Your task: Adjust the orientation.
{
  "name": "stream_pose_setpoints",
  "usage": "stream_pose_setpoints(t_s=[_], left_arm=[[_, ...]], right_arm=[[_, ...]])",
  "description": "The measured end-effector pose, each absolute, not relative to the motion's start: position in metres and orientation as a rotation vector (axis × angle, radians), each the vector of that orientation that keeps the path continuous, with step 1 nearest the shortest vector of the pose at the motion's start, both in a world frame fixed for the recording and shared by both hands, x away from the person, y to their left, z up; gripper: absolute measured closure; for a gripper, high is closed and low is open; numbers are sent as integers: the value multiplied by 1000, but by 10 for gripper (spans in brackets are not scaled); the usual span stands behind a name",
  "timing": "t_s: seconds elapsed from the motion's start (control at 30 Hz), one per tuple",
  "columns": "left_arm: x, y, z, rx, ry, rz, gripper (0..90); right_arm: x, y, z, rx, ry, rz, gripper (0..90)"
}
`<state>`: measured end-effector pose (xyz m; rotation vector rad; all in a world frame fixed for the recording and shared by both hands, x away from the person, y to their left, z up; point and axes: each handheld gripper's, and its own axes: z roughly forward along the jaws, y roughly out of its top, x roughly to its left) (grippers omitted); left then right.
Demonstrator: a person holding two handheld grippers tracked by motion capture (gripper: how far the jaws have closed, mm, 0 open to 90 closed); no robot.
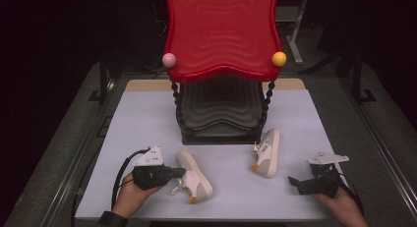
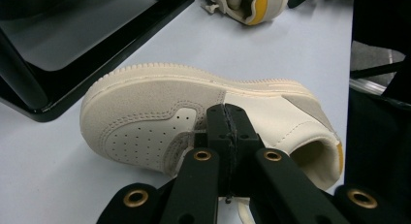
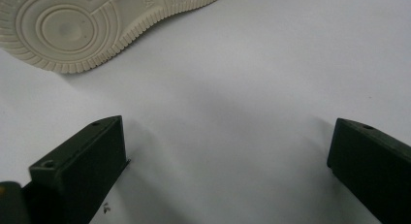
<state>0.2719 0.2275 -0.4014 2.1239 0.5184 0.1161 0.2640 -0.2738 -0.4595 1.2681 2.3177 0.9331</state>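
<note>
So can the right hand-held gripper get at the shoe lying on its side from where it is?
Probably yes: the right hand-held gripper stands open, and only bare table lies between it and the tipped shoe.

Far shoe [image 2: 245,5] cut off above

Two cream shoes, one [image 1: 194,177] left-front of the two-tier rack [image 1: 221,116], one [image 1: 267,152] right-front; two knobs on the rack, pink [image 1: 169,60] and yellow [image 1: 279,58].
</note>
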Motion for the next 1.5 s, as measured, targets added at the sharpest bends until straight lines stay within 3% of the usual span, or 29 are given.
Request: stream_pose_setpoints(t_s=[1.07, 1.37, 1.5], left_arm=[[325, 159, -409, 2192, 505, 70, 900], [322, 156, -394, 2166, 585, 95, 898], [318, 159, -386, 2139, 596, 62, 850]], right_arm=[[264, -274, -460, 1267, 2314, 936, 0], [264, -274, -460, 1267, 2314, 936, 0], [264, -274, -460, 1267, 2314, 936, 0]])
